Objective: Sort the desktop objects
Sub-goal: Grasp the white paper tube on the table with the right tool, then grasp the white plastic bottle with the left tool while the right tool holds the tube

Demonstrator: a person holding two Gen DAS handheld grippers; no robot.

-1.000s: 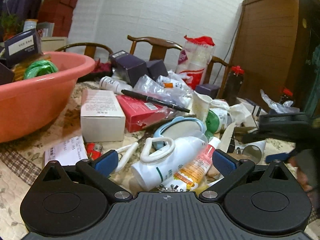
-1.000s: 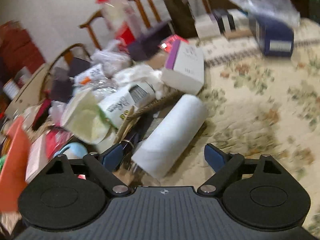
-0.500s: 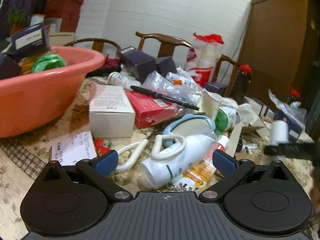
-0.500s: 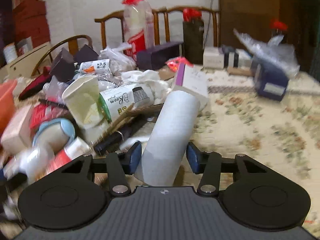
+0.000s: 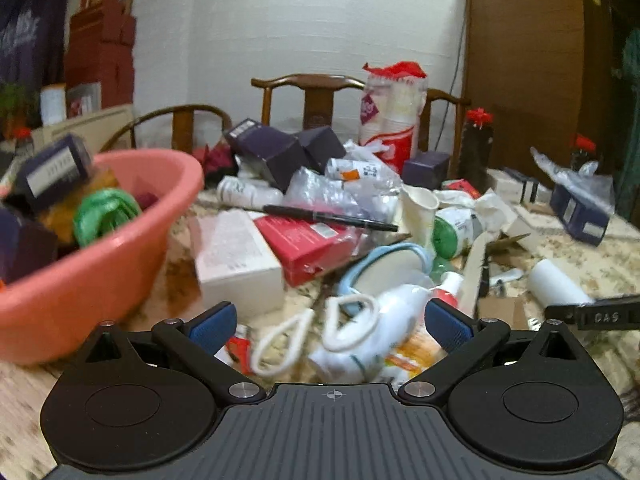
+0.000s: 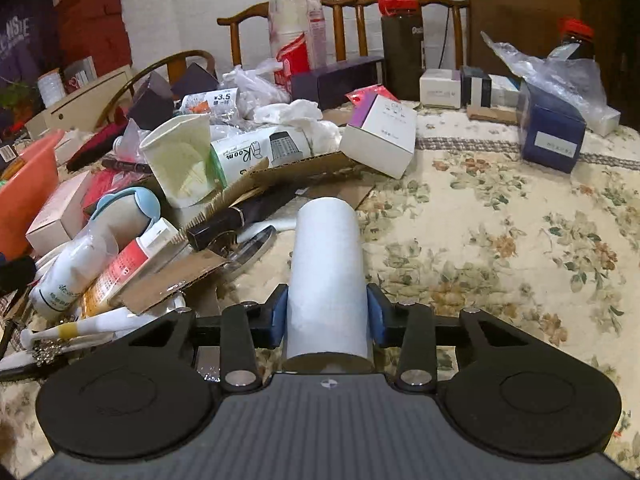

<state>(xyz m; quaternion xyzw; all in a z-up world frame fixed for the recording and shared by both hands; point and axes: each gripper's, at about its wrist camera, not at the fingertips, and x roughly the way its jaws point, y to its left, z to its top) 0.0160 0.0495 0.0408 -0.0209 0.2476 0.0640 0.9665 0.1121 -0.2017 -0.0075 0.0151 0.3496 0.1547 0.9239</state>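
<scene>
Cluttered table [image 6: 500, 240]: right tongs [image 6: 327, 312] closing on white roll [image 6: 326, 264]; only left view shows left tongs [image 5: 330, 322] released.

Bare bench [image 6: 500, 248] lies open right of the roll [image 6: 326, 264]; piled clutter [image 6: 192, 200] crowds its left, basin [image 5: 100, 280] beyond.

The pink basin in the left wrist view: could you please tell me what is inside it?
Inside the pink basin: a dark labelled box and a green bundle. Its near wall hides anything lower.
</scene>
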